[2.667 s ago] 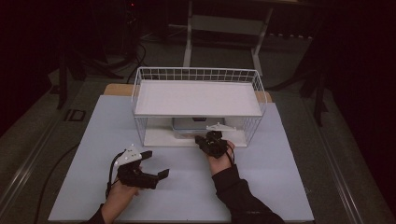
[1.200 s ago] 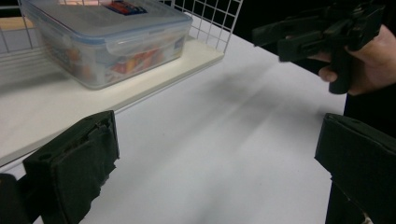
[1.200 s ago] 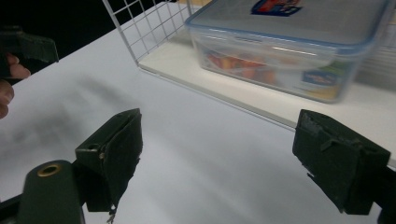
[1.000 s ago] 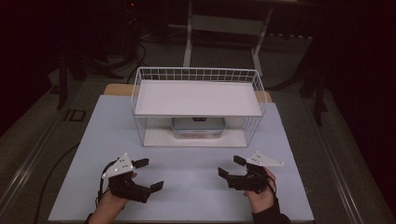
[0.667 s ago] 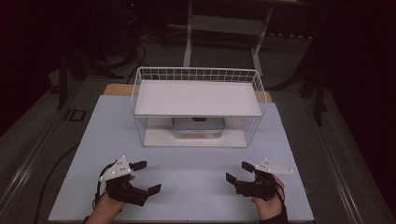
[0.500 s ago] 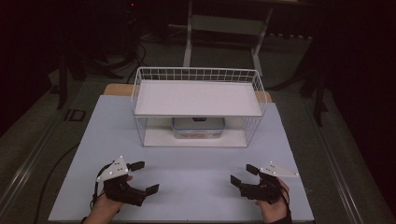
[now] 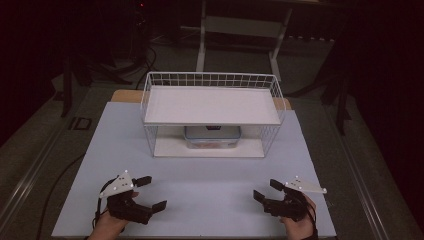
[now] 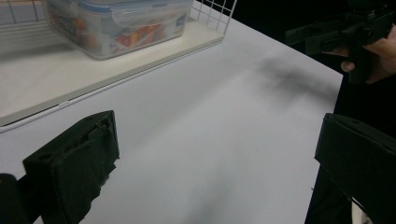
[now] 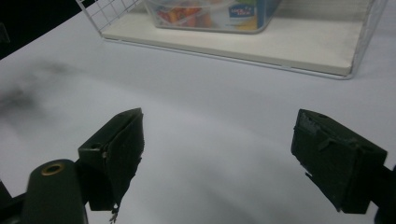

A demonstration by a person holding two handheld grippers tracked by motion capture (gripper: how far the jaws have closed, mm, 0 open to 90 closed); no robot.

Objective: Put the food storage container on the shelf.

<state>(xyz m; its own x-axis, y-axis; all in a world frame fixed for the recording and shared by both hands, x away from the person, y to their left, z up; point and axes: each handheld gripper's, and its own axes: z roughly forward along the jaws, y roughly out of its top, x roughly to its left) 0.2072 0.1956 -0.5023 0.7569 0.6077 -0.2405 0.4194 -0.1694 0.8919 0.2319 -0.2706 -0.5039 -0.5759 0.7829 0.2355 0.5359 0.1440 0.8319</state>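
A clear lidded food container (image 7: pixel 212 136) sits on the lower shelf of a white wire rack (image 7: pixel 212 106) at the table's middle back. The container (image 8: pixel 119 23) is at the top left of the left gripper view, and the same container (image 9: pixel 212 13) lies at the top of the right gripper view. My left gripper (image 7: pixel 151 194) rests near the table's front left, open, nothing between its jaws. My right gripper (image 7: pixel 267 190) rests near the front right, open and empty too. Both stand well in front of the rack.
The white table top (image 7: pixel 210 175) stretches between the grippers and the rack. The rack's upper shelf (image 7: pixel 212 105) is bare. The other hand's gripper (image 8: pixel 345 32) appears at the top right of the left gripper view. Dark floor and table legs lie beyond.
My right gripper has drawn back from the rack's lower shelf to the front right, leaving the container there. The left gripper has slid slightly toward the front edge.
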